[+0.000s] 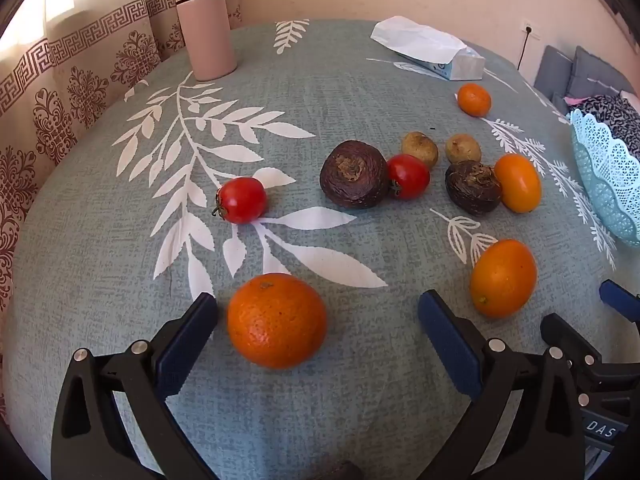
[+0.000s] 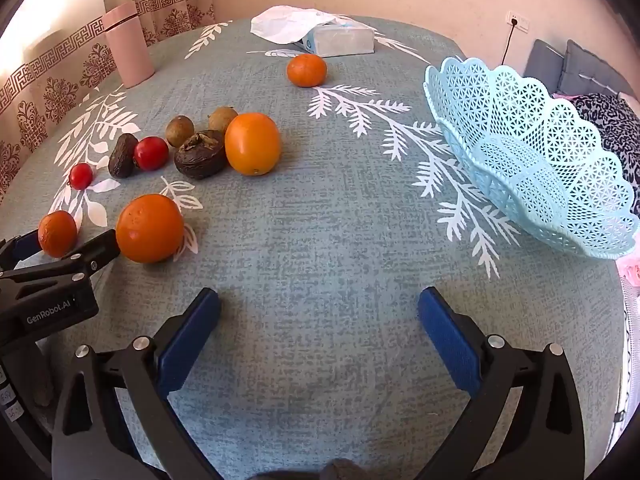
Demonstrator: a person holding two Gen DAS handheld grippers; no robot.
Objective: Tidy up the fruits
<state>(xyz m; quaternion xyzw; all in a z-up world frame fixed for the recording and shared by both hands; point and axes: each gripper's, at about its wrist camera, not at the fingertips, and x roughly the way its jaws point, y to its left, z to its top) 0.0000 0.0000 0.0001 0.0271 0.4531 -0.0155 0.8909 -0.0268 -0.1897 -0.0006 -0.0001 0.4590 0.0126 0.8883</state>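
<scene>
- Since the left gripper (image 1: 318, 312) stands with its blue pads spread wide and nothing pinched, the nearest orange (image 1: 277, 321) only lies between them on the worktop (image 1: 100, 280), closer to the left pad and seemingly not touched by either
- Equally spread and holding nothing, the right gripper (image 2: 319, 307) hangs over a bare stretch of cloth, with the light blue basket (image 2: 532, 152) ahead and to its right
- Nothing shows inside the basket, so by my reading the sorting has hardly begun: every fruit I can find sits out on the cloth
- Left to gather, going outward from the left gripper: a second orange (image 1: 503, 278), a lone tomato (image 1: 241, 200), then a loose cluster of two dark wrinkled fruits (image 1: 354, 174), another tomato (image 1: 408, 176), two small brown fruits (image 1: 420, 148) and an oval orange fruit (image 1: 518, 183)
- Farthest off, a small tangerine (image 1: 474, 99) lies just beside the tissue box (image 1: 428, 50), well apart from the rest
- Picking up the nearest orange looks like the step in hand, though no grip is made yet
- Only the right wrist view shows the basket whole, with its inside; the left wrist view catches just a strip of its rim at the right edge
- Only the left wrist view shows the orange set between the pads; from the right it is half hidden behind the left gripper's frame
- A pink flask (image 1: 205, 26) stands at the far left in both views
</scene>
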